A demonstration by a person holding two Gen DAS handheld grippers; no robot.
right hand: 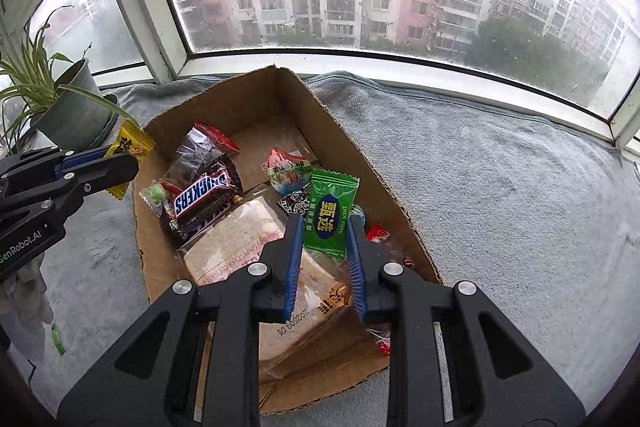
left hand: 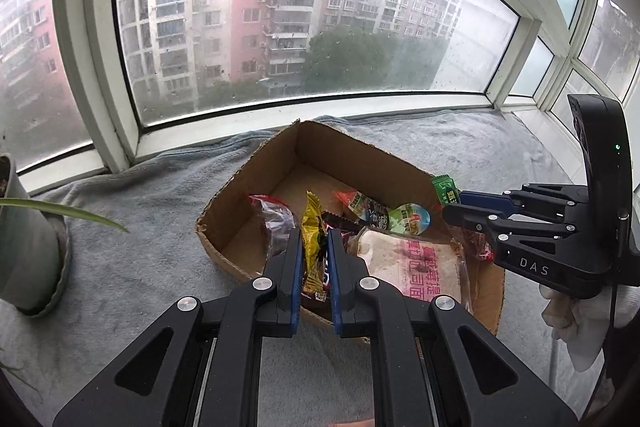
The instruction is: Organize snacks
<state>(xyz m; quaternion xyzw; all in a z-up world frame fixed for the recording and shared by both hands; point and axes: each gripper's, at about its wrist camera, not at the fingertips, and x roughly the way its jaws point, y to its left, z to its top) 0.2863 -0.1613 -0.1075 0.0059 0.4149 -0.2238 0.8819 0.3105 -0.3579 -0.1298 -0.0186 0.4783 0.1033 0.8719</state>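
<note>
Both jaws are clamped: our left gripper (left hand: pixel 314 247) pinches a yellow snack packet (left hand: pixel 313 247) upright over the near-left edge of the cardboard box (right hand: pixel 360 163), and our right gripper (right hand: pixel 323 239) grips a green candy packet (right hand: pixel 330 213) above the box's right side. Inside the box we see a Snickers bar (right hand: pixel 202 197) and a bread pack (right hand: pixel 244 239); a potted plant (right hand: pixel 68 107) stands left of it.

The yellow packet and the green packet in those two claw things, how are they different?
The yellow packet sits in the left gripper; the green packet sits in the right gripper. The yellow one looks narrow and crinkled, while the green one is broader and flatter, with a blue oval label. Both are small sealed snacks held above the cardboard box.
</note>
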